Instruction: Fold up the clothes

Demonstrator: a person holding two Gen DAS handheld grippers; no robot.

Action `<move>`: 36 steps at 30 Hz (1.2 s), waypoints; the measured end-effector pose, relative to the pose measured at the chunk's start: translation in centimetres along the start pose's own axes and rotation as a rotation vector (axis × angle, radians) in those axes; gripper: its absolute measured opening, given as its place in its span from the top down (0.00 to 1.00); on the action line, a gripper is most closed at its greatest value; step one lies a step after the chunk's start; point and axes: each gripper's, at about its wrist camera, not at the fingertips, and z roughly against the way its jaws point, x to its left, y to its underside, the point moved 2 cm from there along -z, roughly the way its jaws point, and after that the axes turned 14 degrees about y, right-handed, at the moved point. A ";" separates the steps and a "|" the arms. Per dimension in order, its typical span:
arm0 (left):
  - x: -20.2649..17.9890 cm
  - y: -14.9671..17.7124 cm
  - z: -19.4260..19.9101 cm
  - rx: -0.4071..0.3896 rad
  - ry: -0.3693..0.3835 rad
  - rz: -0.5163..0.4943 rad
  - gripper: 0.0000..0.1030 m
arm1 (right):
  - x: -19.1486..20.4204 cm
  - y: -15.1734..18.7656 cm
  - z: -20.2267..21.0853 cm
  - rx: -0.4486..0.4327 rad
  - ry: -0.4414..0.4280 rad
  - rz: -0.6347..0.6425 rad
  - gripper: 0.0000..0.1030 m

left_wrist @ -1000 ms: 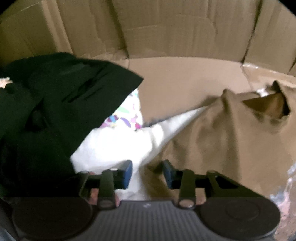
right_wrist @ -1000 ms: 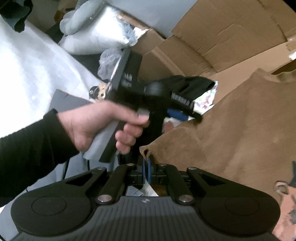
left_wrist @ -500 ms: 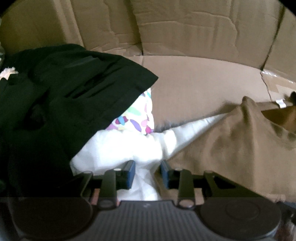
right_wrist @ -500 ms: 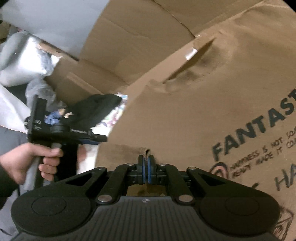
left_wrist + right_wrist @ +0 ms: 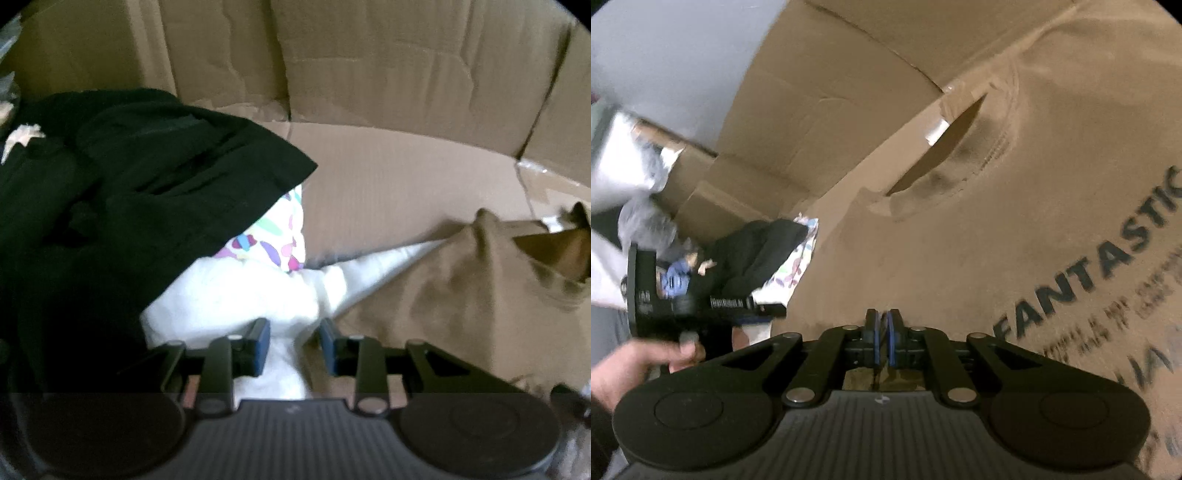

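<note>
The right gripper (image 5: 882, 338) had its blue pads (image 5: 875, 339) drawn nearly together with only a thin slit between them; they had just eased apart a little, and the small fold of brown cloth that had stood up between them half a second before no longer showed there. The brown T-shirt (image 5: 979, 236) now lay spread flat just ahead of those fingertips, filling more of the right wrist view than a second earlier, its dark printed lettering to the right and its neck opening farther off. The left gripper (image 5: 293, 345) stood partly open, much as before, its jaws clear of any cloth: between them lay a white garment (image 5: 236, 299), while the near edge of the brown T-shirt sat just beside the right-hand pad (image 5: 327, 341), whether touching it could not be told. In the right wrist view a hand (image 5: 631, 365) gripped that tool's handle lower in the picture than a second ago. Beyond the left fingers, a black garment (image 5: 122, 206) lay heaped to the left, overlapping a white cloth with coloured spots (image 5: 277, 240). Farthest off, the cardboard box (image 5: 388, 92) walls rose behind the clothes, the brown shirt's collar lifted near the right wall.
</note>
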 end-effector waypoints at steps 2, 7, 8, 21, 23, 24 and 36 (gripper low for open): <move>0.4 0.4 1.5 -0.017 0.005 0.022 0.67 | -0.6 1.1 0.6 0.034 -0.009 -0.041 0.96; 0.2 2.5 4.7 -0.030 0.032 0.027 0.67 | -1.4 4.8 1.3 0.129 -0.059 -0.108 0.93; 0.1 3.1 5.1 -0.027 0.042 0.021 0.67 | -1.5 5.5 1.5 0.144 -0.067 -0.118 0.80; -1.6 14.2 6.8 0.045 0.131 -0.019 0.67 | -1.6 11.5 2.6 0.247 -0.094 -0.238 0.59; -1.6 15.4 6.8 0.046 0.146 -0.012 0.67 | -1.5 11.9 2.5 0.256 -0.093 -0.252 0.59; -1.7 16.0 6.8 0.046 0.154 -0.009 0.67 | -1.4 12.0 2.5 0.262 -0.094 -0.261 0.59; -3.8 20.3 5.1 0.112 0.089 -0.084 0.77 | -0.8 12.2 -0.4 0.317 -0.099 -0.375 0.72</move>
